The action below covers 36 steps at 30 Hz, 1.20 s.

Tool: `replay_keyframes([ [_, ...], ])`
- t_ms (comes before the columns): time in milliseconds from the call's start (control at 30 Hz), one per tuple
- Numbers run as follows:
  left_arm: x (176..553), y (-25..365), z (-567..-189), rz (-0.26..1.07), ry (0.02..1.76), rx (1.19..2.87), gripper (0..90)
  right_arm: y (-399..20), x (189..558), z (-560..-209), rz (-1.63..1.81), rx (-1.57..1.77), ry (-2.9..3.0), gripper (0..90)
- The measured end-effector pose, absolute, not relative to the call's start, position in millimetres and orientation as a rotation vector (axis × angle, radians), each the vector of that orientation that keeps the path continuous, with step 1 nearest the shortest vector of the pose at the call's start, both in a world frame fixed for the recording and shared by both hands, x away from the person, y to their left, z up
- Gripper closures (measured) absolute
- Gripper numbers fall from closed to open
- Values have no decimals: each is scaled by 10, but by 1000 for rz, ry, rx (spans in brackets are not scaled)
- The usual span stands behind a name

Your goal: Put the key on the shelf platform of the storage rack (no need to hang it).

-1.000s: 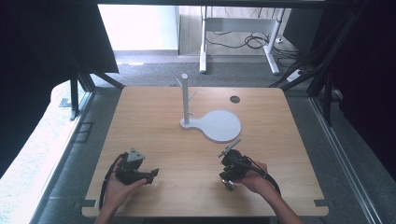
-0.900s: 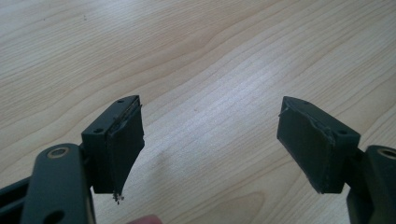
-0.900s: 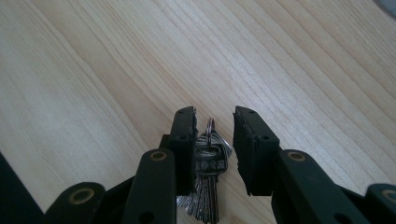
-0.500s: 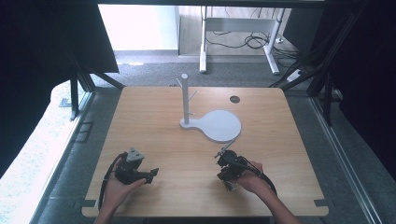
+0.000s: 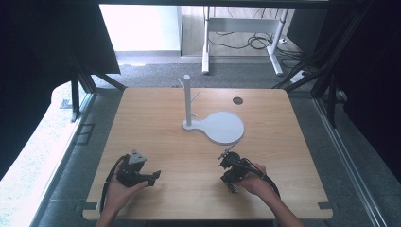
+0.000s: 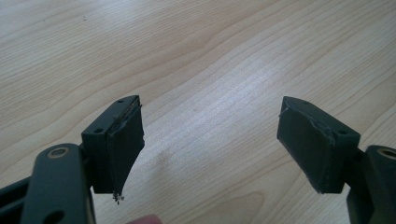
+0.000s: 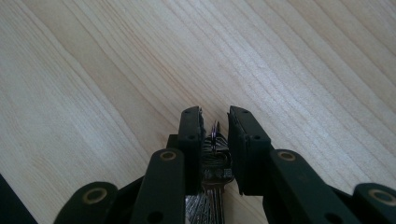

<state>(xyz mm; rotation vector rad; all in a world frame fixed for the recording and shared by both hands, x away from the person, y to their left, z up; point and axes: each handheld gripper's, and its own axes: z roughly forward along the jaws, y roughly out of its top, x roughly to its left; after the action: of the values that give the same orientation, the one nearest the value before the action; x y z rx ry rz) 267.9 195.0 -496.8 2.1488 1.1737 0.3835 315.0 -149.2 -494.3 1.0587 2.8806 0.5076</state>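
Observation:
My right gripper (image 7: 215, 119) is tipped down at the wooden table (image 7: 289, 60), its jaws almost together. Between them sits a small bunch of keys (image 7: 214, 191) with a metal ring (image 7: 215, 135) seen edge-on. In the high view that gripper (image 5: 230, 182) is at the near right, held by a hand. My left gripper (image 6: 210, 130) stands wide open over bare wood with nothing between its pads. From above, the left gripper (image 5: 152, 177) lies at the near left and points right.
A white stand (image 5: 188, 97), an upright post with short pegs, rises from a round flat base (image 5: 223, 127) at the table's middle. A dark cable hole (image 5: 238, 100) lies toward the far right. Table legs and cables are on the floor beyond the far edge.
The right hand and its gripper have drifted slightly left and toward the near edge. The left gripper has stayed where it was.

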Motion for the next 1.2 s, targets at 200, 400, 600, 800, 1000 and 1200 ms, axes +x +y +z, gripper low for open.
replay_keyframes([
  [200,2674,1950,-4968,381,1182,2144,232,-1490,3159,-4957,496,1075,2888,794],
  [400,2675,1949,-4969,382,1182,2145,232,-1475,3146,-4954,476,1062,2904,859],
  [600,2679,1947,-4976,380,1181,2149,232,-1465,3128,-4942,456,1038,2916,886],
  [800,2678,1946,-4974,381,1182,2148,232,-1448,3106,-4922,441,1015,2925,890],
  [1000,2679,1944,-4976,382,1181,2150,232,-1457,3097,-4886,443,1001,2932,892],
  [1200,2682,1942,-4981,382,1179,2154,232,-1493,3090,-4805,479,990,2925,894],
])
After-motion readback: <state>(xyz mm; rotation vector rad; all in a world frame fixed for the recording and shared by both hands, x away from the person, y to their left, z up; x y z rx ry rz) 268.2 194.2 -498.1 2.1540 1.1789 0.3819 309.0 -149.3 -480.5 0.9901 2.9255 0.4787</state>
